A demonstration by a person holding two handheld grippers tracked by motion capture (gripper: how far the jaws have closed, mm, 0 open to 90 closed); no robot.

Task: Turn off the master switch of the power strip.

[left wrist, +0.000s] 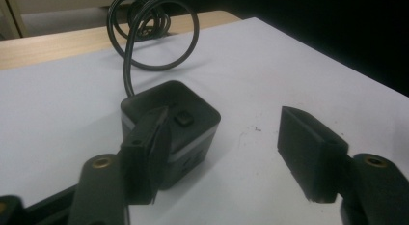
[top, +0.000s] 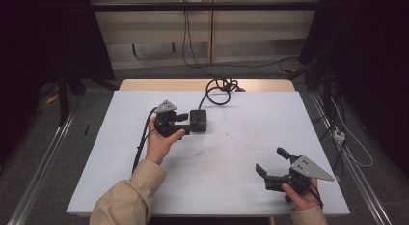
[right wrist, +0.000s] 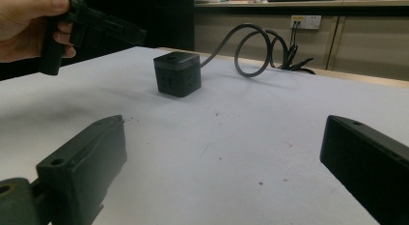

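We've got both sets of jaws released — left gripper [left wrist: 222, 152] beside the cube [left wrist: 181, 123], right gripper [top: 273, 165] near the table's [top: 251, 119] front edge.

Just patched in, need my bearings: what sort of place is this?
Probably a lab or recording workspace: a white-covered table between dark curtains, floor rails, loose cables, and a wall socket.

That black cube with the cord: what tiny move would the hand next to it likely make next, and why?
Probably a short shift sideways and forward, so the open left gripper brackets the black cube. In the left gripper view the cube sits behind one jaw, not in the gap. The right gripper waits open, well away.
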